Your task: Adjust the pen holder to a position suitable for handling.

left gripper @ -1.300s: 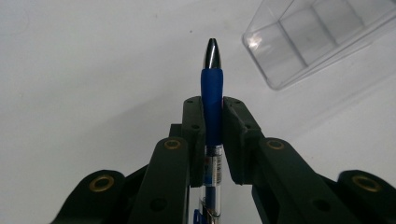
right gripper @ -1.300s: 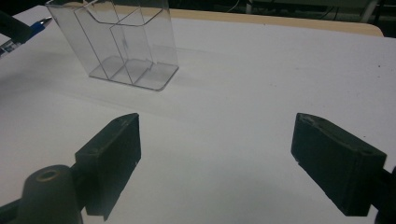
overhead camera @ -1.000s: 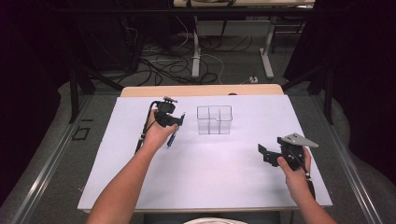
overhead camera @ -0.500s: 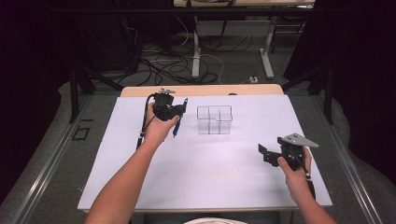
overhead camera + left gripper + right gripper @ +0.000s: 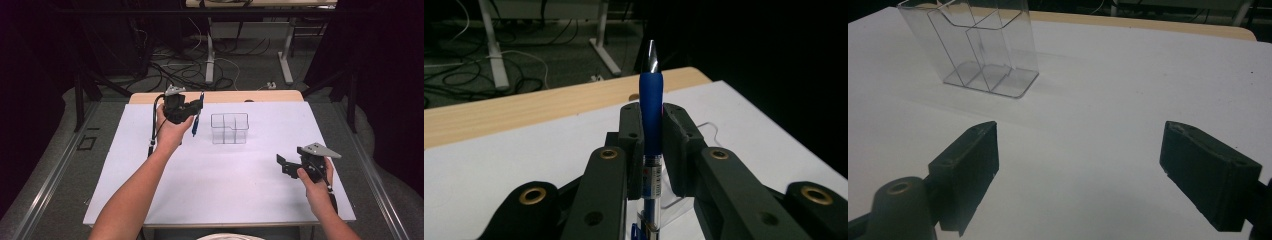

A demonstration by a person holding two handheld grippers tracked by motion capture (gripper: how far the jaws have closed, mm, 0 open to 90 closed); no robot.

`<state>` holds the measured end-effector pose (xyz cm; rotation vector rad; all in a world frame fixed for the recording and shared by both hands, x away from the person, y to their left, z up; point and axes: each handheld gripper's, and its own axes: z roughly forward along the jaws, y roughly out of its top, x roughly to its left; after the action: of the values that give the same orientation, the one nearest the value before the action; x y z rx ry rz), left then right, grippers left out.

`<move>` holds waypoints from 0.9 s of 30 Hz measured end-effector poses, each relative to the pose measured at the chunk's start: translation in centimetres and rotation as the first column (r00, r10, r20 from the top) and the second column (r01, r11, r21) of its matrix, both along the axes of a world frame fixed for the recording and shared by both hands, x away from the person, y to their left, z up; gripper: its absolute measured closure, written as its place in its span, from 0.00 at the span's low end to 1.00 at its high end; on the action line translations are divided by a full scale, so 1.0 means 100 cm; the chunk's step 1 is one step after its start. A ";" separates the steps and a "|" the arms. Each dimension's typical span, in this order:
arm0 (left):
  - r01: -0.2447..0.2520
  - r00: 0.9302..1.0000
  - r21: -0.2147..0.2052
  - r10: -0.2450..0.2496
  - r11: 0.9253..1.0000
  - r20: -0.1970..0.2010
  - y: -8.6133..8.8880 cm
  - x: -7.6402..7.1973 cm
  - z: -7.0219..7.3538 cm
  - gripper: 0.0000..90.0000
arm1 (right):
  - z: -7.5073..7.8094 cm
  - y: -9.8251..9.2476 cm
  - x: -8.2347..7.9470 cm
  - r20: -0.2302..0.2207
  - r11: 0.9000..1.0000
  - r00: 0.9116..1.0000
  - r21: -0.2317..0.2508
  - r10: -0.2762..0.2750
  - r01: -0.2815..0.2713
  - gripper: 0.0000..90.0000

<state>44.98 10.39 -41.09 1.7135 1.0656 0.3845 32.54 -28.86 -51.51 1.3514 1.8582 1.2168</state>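
Left hand-held gripper [image 5: 192, 111] clamped on blue pen [image 5: 651, 120], held upright above tabletop [image 5: 220, 190], upper left of high view, just left of clear organizer [image 5: 230, 128]. Right hand-held gripper [image 5: 1080, 170] jaws apart, empty, lower right. Risk: narrow pinch let pen pivot; tilted tip could strike organizer rim, miss compartment, tip light organizer.

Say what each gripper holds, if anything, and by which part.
The left gripper is shut on a blue pen, clamped at the lower end of its blue rubber grip, tip pointing up. The right gripper is open and holds nothing.
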 end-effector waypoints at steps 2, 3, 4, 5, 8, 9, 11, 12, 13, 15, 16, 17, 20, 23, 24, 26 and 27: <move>0.000 1.000 -0.014 0.000 1.000 0.021 0.000 0.000 0.004 0.89 | 0.000 0.000 0.000 0.000 1.000 1.000 0.000 0.000 0.000 0.17; 0.001 1.000 -0.020 0.000 1.000 0.029 -0.001 0.000 0.006 0.89 | 0.000 0.000 0.000 0.000 1.000 1.000 -0.003 -0.003 0.003 0.17; -0.003 0.999 -0.031 0.004 1.000 0.035 -0.001 -0.001 0.007 0.89 | 0.000 0.000 0.000 0.000 1.000 1.000 -0.004 -0.003 0.003 0.17; 0.000 0.999 -0.031 0.002 1.000 0.042 -0.001 -0.001 0.008 0.89 | 0.000 0.000 0.000 0.000 1.000 1.000 -0.004 -0.003 0.003 0.17; -0.005 0.998 -0.043 0.008 0.999 0.070 -0.003 0.000 0.012 0.89 | 0.000 0.000 0.000 -0.002 1.000 1.000 -0.003 -0.004 0.004 0.17; -0.006 0.997 -0.047 0.009 0.999 0.077 -0.003 0.000 0.013 0.89 | 0.000 0.000 0.000 -0.001 1.000 1.000 -0.004 -0.005 0.005 0.17; -0.009 0.996 -0.049 0.014 0.999 0.094 -0.004 0.000 0.015 0.89 | 0.000 0.000 0.000 0.000 1.000 1.000 -0.004 -0.004 0.004 0.17; -0.010 0.995 -0.051 0.015 0.999 0.101 -0.005 0.000 0.016 0.89 | 0.000 0.000 0.000 0.000 1.000 1.000 -0.003 -0.005 0.005 0.17; -0.010 0.994 -0.056 0.016 0.998 0.105 -0.005 0.001 0.017 0.89 | 0.000 0.000 0.000 0.000 1.000 1.000 -0.003 -0.005 0.005 0.17; -0.011 0.994 -0.068 0.019 0.998 0.111 -0.006 0.002 0.018 0.89 | 0.000 0.000 0.000 -0.001 1.000 1.000 -0.003 -0.004 0.004 0.17; -0.013 0.993 -0.071 0.021 0.997 0.115 -0.006 0.002 0.019 0.89 | 0.000 0.001 0.000 -0.004 1.000 1.000 0.001 -0.006 0.006 0.17; -0.015 0.993 -0.074 0.024 0.997 0.119 -0.006 0.003 0.019 0.89 | 0.000 0.001 -0.001 -0.004 1.000 1.000 0.002 -0.007 0.007 0.17; -0.021 0.991 -0.076 0.031 0.997 0.132 -0.007 0.004 0.020 0.89 | 0.000 0.000 0.000 0.000 1.000 1.000 -0.003 -0.005 0.005 0.17; -0.024 0.989 -0.076 0.034 0.997 0.143 -0.008 0.006 0.021 0.89 | 0.000 0.000 0.000 -0.003 1.000 1.000 -0.002 -0.005 0.005 0.17; -0.021 0.989 -0.074 0.032 0.997 0.147 -0.009 0.006 0.022 0.89 | 0.000 0.000 0.000 -0.008 1.000 1.000 -0.005 -0.005 0.005 0.17; -0.022 0.988 -0.074 0.033 0.997 0.153 -0.011 0.008 0.022 0.89 | 0.000 0.000 0.000 -0.004 1.000 1.000 -0.002 -0.006 0.006 0.17; -0.020 0.988 -0.074 0.031 0.997 0.154 -0.012 0.008 0.022 0.89 | -0.001 0.000 0.000 0.004 1.000 1.000 0.002 -0.006 0.006 0.17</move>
<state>45.79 9.20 -38.88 1.5804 0.9769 0.4823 32.59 -28.82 -51.58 1.3535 1.8503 1.2174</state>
